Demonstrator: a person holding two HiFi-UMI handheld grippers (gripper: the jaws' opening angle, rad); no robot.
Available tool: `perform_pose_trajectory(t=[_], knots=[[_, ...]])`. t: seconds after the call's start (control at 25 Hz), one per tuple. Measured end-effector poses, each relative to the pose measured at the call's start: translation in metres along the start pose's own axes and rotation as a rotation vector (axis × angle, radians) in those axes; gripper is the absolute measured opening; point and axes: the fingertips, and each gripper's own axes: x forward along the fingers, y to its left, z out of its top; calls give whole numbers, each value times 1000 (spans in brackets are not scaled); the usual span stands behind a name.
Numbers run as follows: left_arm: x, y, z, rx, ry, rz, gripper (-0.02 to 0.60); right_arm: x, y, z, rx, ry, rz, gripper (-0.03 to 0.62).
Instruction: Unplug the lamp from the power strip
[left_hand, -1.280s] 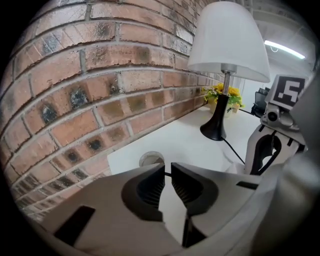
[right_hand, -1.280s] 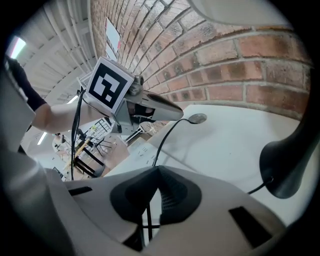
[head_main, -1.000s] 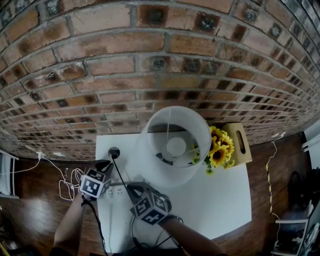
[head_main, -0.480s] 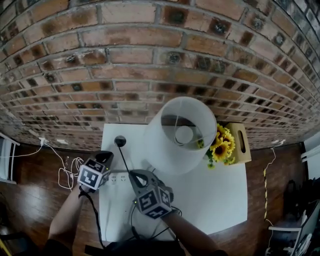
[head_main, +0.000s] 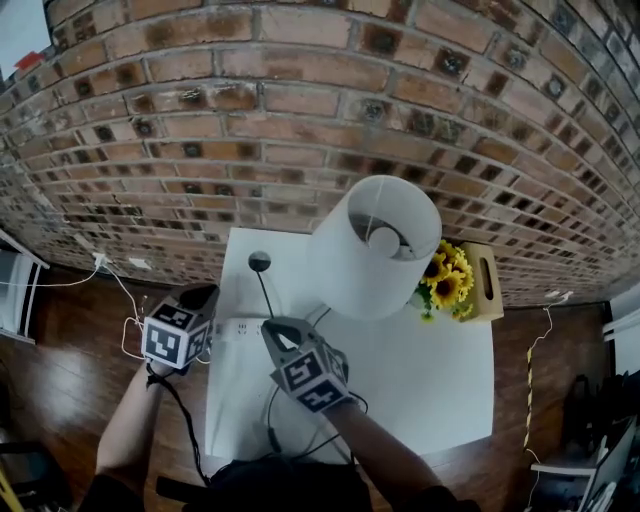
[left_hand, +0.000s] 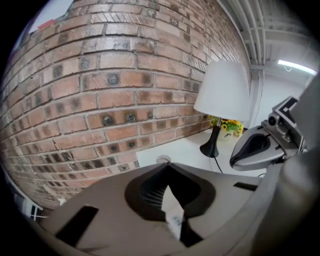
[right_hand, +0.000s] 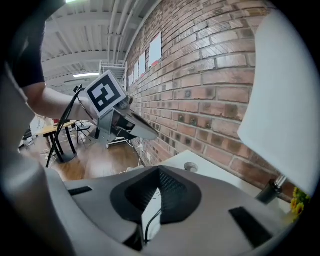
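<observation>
Nearest the person, the left gripper (left_hand: 168, 194) has its fingers pressed together on a white piece that looks to be the end of the power strip (head_main: 240, 328). The right gripper (right_hand: 153, 199) has its fingers pinched on a white plug (right_hand: 151, 207) with a black cord (right_hand: 146, 230) leaving it. The step in hand appears to be the pull itself; whether the prongs are already out of the socket cannot be told. To do it well, the left should hold the strip steady against the worktop (head_main: 430, 390) while the right draws the plug straight out, square to the socket face, without rocking it or tugging on the cord. The strip sits at the near left of the worktop, its long axis running left to right, roughly parallel to the brick wall (head_main: 300, 130). Farther back the lamp (head_main: 378, 245) stands upright, with sunflowers (head_main: 447, 282) just beside it.
</observation>
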Motion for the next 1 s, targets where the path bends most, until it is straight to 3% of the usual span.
perform_pose_trajectory(t=[0.32, 0.48, 0.68, 0.88, 1.0], knots=[[-61, 0, 12, -14, -68, 71, 14, -8, 33, 22, 1, -34, 58, 0], [-85, -6, 9, -1, -98, 86, 14, -24, 55, 44, 16, -108, 93, 0], [-113, -16, 4, -1, -120, 90, 14, -43, 85, 62, 17, -152, 141, 0], [-146, -21, 18, -19, -198, 94, 14, -62, 97, 87, 22, -209, 154, 0], [-171, -36, 22, -30, -254, 46, 14, -76, 110, 96, 51, -239, 164, 0]])
